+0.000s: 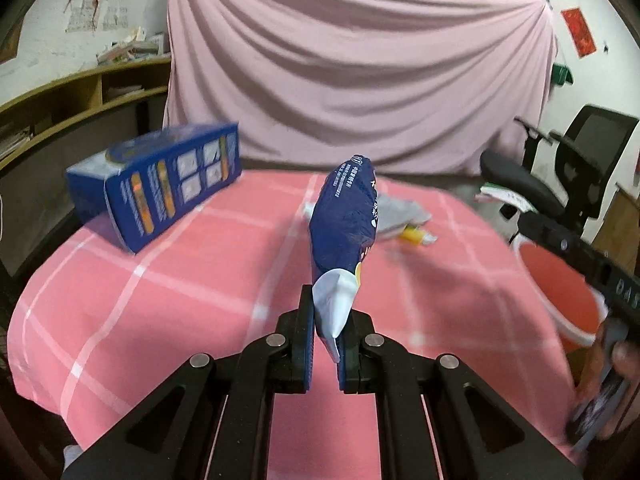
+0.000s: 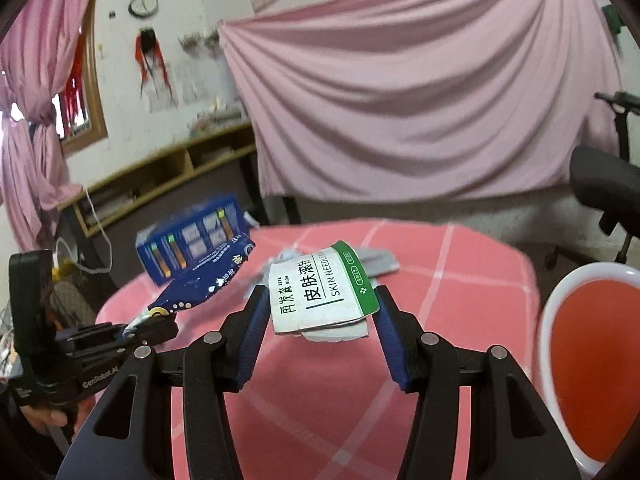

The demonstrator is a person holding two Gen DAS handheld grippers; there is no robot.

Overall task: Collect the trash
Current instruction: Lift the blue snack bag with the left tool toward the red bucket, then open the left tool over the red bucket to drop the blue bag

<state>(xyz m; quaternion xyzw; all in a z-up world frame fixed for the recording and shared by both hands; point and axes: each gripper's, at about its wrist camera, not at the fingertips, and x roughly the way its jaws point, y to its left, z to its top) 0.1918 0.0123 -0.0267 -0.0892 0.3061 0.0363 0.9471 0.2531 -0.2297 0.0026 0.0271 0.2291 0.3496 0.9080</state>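
My right tool (image 2: 318, 312), pinching the white carton (image 2: 322, 294), sits nearer the red bin (image 2: 592, 364), just right of it; left tool (image 1: 326, 320) pinches the blue wrapper (image 1: 344, 220).

A lived-in room of a home, doubling as a study. A pink sheet (image 2: 420, 92) is draped across the back, and pink curtains (image 2: 28, 120) are tied beside a wood-framed window (image 2: 86, 120). A round clock (image 2: 143, 4) and red tasselled ornaments (image 2: 150, 56) hang on a scuffed white wall. Low wooden shelves (image 1: 80, 96) hold stacked books and papers. A black office chair (image 1: 576, 172) stands to one side. In front, a table wears a pink checked cloth (image 1: 168, 300), with a red plastic bucket (image 2: 592, 364) beside it.
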